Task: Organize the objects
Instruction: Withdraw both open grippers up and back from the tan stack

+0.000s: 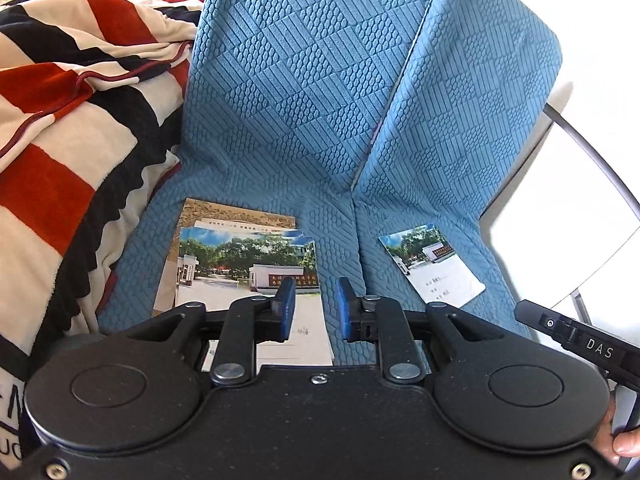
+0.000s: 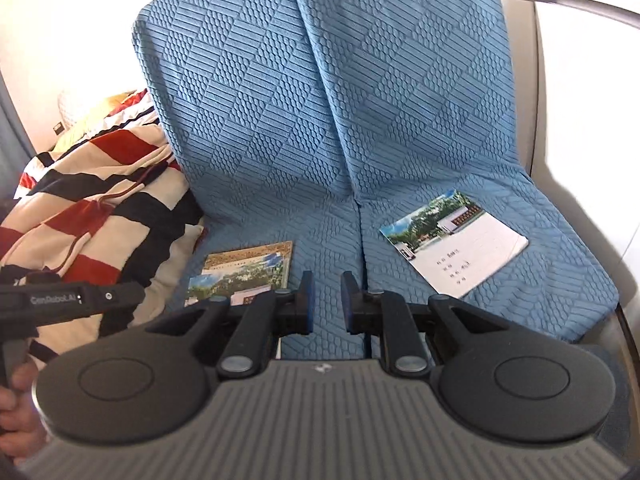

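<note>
A lone white booklet with a photo of trees and a gate across its top lies flat on the right-hand cushion of the blue quilted sofa cover, turned at an angle, well apart from everything else. That looks like the straggler. Across the centre seam, on the left-hand cushion, sits the small stack of matching photo-cover booklets, the top one resting on a tan-covered one beneath, with their edges not squared.

So the step in hand, by my reading, is gathering: the loose booklet wants to join the pile.

The right gripper hovers over the seam, its blue-padded fingers parted with nothing between them, the lone booklet off to its right. The left gripper hangs just above the near edge of the stack, fingers likewise spread and empty (whether a pad touches the top cover, I cannot tell).

Next call: the right gripper needs to swing toward the booklet's near corner, get one finger under a thin edge lying flush on soft fabric, then pinch and carry it across. Tricky, since the cushion gives and the cover may slide.

A red, black and cream striped blanket is heaped just left of the stack, not in the way.
</note>
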A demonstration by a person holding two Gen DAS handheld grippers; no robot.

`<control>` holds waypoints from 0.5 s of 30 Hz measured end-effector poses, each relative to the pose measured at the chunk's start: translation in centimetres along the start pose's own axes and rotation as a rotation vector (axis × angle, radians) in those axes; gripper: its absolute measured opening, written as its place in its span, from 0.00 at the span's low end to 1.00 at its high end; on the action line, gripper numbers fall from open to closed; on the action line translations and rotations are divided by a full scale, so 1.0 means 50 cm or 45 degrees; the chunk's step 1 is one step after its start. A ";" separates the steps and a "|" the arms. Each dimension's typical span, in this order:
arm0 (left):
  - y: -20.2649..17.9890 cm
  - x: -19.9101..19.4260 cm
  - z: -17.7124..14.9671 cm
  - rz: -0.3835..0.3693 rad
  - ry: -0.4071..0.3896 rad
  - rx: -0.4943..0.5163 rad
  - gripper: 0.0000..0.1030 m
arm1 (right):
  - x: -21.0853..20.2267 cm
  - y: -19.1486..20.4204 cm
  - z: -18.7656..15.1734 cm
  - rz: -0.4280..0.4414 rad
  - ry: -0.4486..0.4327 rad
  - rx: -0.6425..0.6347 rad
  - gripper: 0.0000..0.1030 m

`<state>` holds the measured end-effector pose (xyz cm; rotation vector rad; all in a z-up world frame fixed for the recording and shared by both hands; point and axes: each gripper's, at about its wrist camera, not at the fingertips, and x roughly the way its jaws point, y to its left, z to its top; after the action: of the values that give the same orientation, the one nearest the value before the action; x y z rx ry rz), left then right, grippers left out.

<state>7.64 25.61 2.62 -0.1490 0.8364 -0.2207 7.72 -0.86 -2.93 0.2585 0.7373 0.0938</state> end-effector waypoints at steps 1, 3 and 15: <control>-0.003 0.002 -0.003 -0.005 0.003 0.001 0.24 | -0.003 -0.002 -0.002 -0.012 -0.007 -0.008 0.17; -0.009 0.006 -0.007 -0.010 0.010 0.005 0.24 | -0.008 -0.009 -0.005 -0.027 -0.013 -0.015 0.17; -0.051 0.023 -0.019 -0.019 0.028 0.022 0.29 | -0.017 -0.055 -0.013 -0.096 -0.011 -0.028 0.24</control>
<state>7.33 22.84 1.73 -0.1370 0.8549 -0.2442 6.64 -3.54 -3.57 0.2098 0.7361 0.0295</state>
